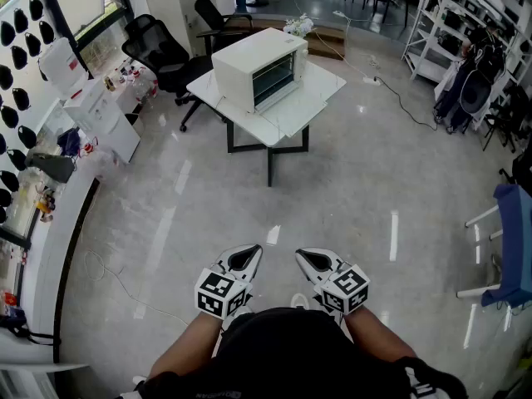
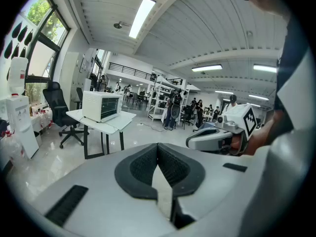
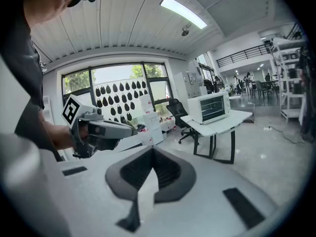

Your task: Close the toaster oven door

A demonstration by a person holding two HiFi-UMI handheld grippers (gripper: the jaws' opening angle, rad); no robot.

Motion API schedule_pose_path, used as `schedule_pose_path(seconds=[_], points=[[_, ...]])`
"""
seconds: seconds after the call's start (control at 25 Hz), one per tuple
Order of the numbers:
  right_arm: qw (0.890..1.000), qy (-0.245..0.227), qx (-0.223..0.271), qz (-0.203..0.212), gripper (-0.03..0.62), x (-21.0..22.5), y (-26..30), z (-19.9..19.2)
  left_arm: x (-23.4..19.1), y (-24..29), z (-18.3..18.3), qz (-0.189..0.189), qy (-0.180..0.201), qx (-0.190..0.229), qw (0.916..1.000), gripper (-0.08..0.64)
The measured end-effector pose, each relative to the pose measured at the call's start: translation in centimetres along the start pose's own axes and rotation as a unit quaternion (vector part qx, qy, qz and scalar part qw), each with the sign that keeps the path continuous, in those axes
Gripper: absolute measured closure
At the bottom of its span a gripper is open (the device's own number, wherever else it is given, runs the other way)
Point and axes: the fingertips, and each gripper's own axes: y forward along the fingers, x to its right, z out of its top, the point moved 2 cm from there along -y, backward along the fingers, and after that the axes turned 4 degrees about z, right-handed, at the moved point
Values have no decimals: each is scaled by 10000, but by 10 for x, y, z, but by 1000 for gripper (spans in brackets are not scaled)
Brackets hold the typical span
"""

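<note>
**Operator:** Where do I stand, left to right?

**Inspector:** Your left gripper [image 1: 243, 258] is held close to your body, its pads pressed together with nothing between them. Your right gripper [image 1: 314, 260], just beside it, is likewise closed and empty.

**Operator:** And the oven?

**Inspector:** The white box-shaped metal toaster oven [image 1: 253, 69] sits on the white square table [image 1: 326, 84], well apart from both grippers and straight ahead across the grey polished floor [image 1: 349, 189]. In the head view its long axis runs from lower left to upper right, and its racked mouth faces lower right. A flat pale panel [image 1: 296, 115] lies before that mouth; I judge it to be the lowered door. Neither hand is clearly nearer, but the mouth faces your right side, so your right gripper looks better placed.

**Operator:** Do the views differ?

**Inspector:** Only the head view shows the whole stretch of floor you must cross. Your right gripper view shows the oven's front most squarely, while your left gripper view catches it corner-on.
</note>
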Motion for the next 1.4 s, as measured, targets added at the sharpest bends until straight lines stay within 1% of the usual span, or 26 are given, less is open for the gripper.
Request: schedule_pose_path(seconds=[0.44, 0.52, 0.64, 0.76, 0.96, 1.16, 1.4], points=[[9999, -54, 27, 97, 591, 3, -4, 2, 6, 7, 1, 23, 38, 22, 10000, 557], [9998, -34, 75, 154, 591, 4, -6, 1, 8, 10, 1, 21, 33, 32, 10000, 557], [9990, -10, 245, 361, 591, 4, -10, 7, 12, 14, 6, 12, 35, 70, 10000, 557], [9990, -77, 247, 365, 591, 6, -12, 8, 16, 19, 7, 50, 41, 53, 10000, 557], [9995, -187, 122, 242, 591, 25, -19, 6, 27, 33, 7, 92, 29, -31, 9999, 557], [9994, -176, 117, 288, 591, 47, -30, 8, 36, 50, 13, 190, 5, -8, 9998, 557], [9986, -287, 139, 432, 591, 76, -44, 15, 50, 79, 24, 285, -11, 31, 9996, 557]])
